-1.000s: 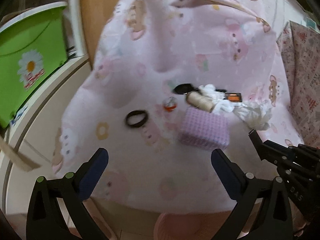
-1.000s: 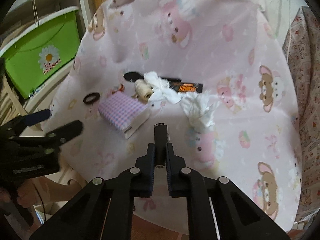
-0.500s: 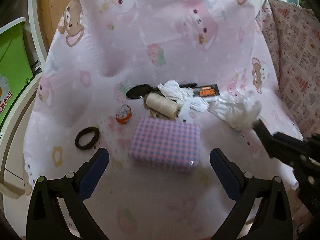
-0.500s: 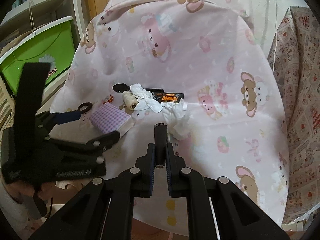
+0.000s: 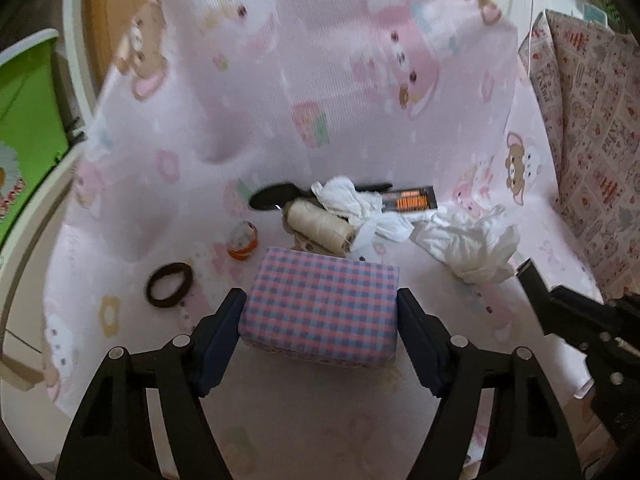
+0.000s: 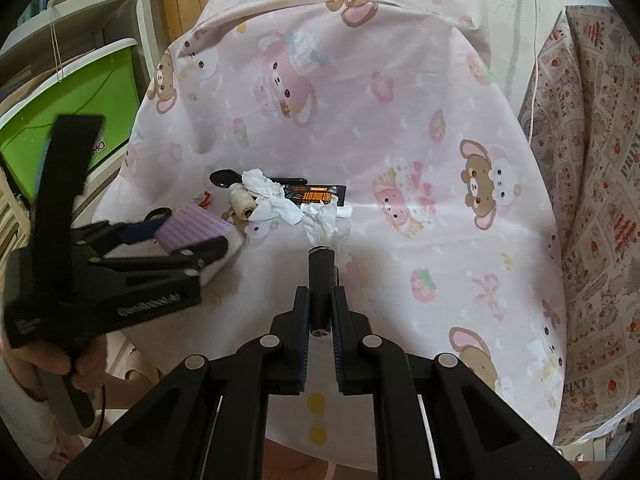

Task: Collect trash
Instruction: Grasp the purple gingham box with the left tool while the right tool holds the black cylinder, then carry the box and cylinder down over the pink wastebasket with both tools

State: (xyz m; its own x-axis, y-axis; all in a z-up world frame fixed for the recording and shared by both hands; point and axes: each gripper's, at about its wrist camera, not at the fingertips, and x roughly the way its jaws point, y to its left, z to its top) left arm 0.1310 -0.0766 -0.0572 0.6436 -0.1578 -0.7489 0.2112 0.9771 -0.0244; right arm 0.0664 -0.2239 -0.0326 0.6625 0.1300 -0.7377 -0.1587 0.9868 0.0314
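Left gripper (image 5: 320,322) spread wide, fingers straddling checked box (image 5: 320,312), one blue pad at each side edge; contact with the sides not certain, no clear squeeze. Box flat on pink cartoon cloth (image 5: 280,100), pink-blue plaid top facing up. Just ahead of the box, touching its far edge: cream thread spool (image 5: 320,226), lying on its side. Ahead-left of the fingertips: small orange-and-white capsule (image 5: 243,240), and nearer, left of the left finger, black hair tie (image 5: 170,284), flat on the cloth. Beyond the spool: black spoon (image 5: 276,198), partly under crumpled white tissue (image 5: 352,200); dark wrapper with orange print (image 5: 412,200) to the right of that tissue. Ahead-right of the gripper: second, bigger white tissue wad (image 5: 472,246), apart from the box. Far left edge: green bin (image 5: 24,120). Far right: patterned fabric (image 5: 592,140).

Right gripper (image 6: 320,304) clenched on dark cylindrical stick (image 6: 321,280), stick pointing forward along the fingers. Stick tip touching or buried in the near edge of the tissue wad (image 6: 324,224); exact contact hard to tell. Ahead-left of that: smaller tissue (image 6: 268,196), spool (image 6: 242,200), spoon (image 6: 226,178), wrapper (image 6: 316,196) straight ahead past the wad. Far left of the right gripper: left gripper (image 6: 180,240) around the box (image 6: 192,228), hand (image 6: 40,368) on its handle. Green bin (image 6: 72,92) beyond, upper left.
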